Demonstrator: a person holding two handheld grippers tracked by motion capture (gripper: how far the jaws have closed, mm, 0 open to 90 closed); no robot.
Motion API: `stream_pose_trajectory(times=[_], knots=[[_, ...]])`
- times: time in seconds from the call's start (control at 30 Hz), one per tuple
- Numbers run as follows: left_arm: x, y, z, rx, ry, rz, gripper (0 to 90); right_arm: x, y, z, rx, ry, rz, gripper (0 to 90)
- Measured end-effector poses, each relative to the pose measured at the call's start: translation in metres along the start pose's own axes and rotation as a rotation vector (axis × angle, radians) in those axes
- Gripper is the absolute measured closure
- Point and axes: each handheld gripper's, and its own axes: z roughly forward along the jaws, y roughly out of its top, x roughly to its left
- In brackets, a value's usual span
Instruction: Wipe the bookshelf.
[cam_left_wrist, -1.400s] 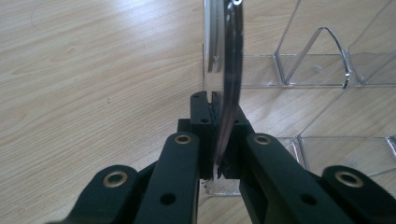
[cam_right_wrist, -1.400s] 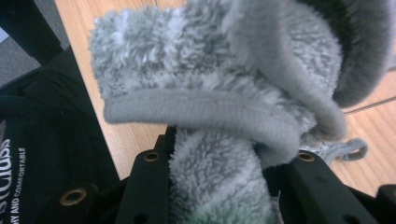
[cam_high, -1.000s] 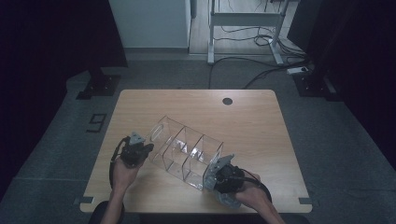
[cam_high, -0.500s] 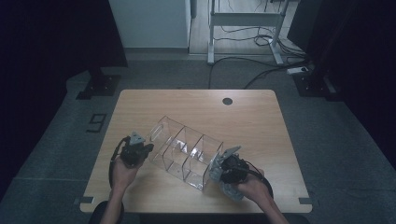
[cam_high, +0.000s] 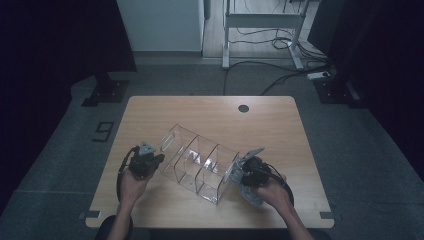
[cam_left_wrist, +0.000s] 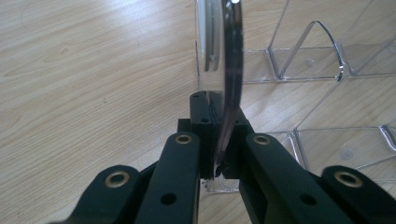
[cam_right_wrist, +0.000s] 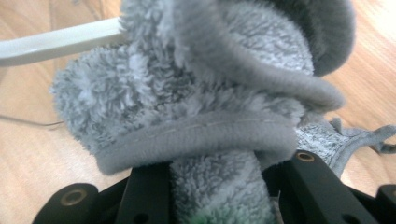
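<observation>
A clear plastic organiser (cam_high: 200, 162) with several open compartments lies slantwise on the wooden table (cam_high: 280, 125). My left gripper (cam_high: 152, 162) is shut on the thin end wall of the clear organiser (cam_left_wrist: 224, 70); in the left gripper view the wall's edge sits pinched between the black jaws (cam_left_wrist: 217, 161). My right gripper (cam_high: 244, 176) is shut on a bunched grey fluffy cloth (cam_right_wrist: 201, 88), which it holds against the organiser's near right end wall (cam_high: 231, 172). A white edge of that wall (cam_right_wrist: 56, 44) shows behind the cloth.
A round cable hole (cam_high: 243, 108) marks the table's far side. Beyond the table stand a white cabinet (cam_high: 160, 25) and a metal desk frame (cam_high: 260, 30) with cables on the grey floor. Bare wood lies to the far side and right.
My right gripper with the cloth has slid along the organiser's right end, away from the front edge and slightly left. The left gripper and the organiser have stayed put.
</observation>
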Motion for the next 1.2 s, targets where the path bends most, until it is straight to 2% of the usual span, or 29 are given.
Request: stream_pose_trajectory(times=[0.4, 0.63, 0.93, 1.1, 1.2], knots=[[0.000, 0.000, 0.000, 0.000, -0.001, -0.002, 87.1, -0.021, 0.005, 0.003, -0.012, -0.038, 0.040, 64.1], [-0.001, 0.000, 0.001, -0.003, 0.006, -0.006, 87.0, -0.018, 0.005, 0.007, -0.002, -0.054, 0.022, 64.1], [0.000, 0.000, 0.001, -0.005, 0.002, -0.017, 86.9, -0.017, 0.002, 0.024, 0.059, -0.068, -0.008, 64.2], [0.000, 0.000, 0.001, -0.006, 0.001, -0.021, 86.9, -0.017, 0.000, 0.033, 0.086, -0.063, -0.007, 64.1], [0.000, 0.000, 0.001, -0.007, 0.000, -0.022, 86.9, -0.019, -0.002, 0.035, 0.084, -0.053, 0.002, 64.1]])
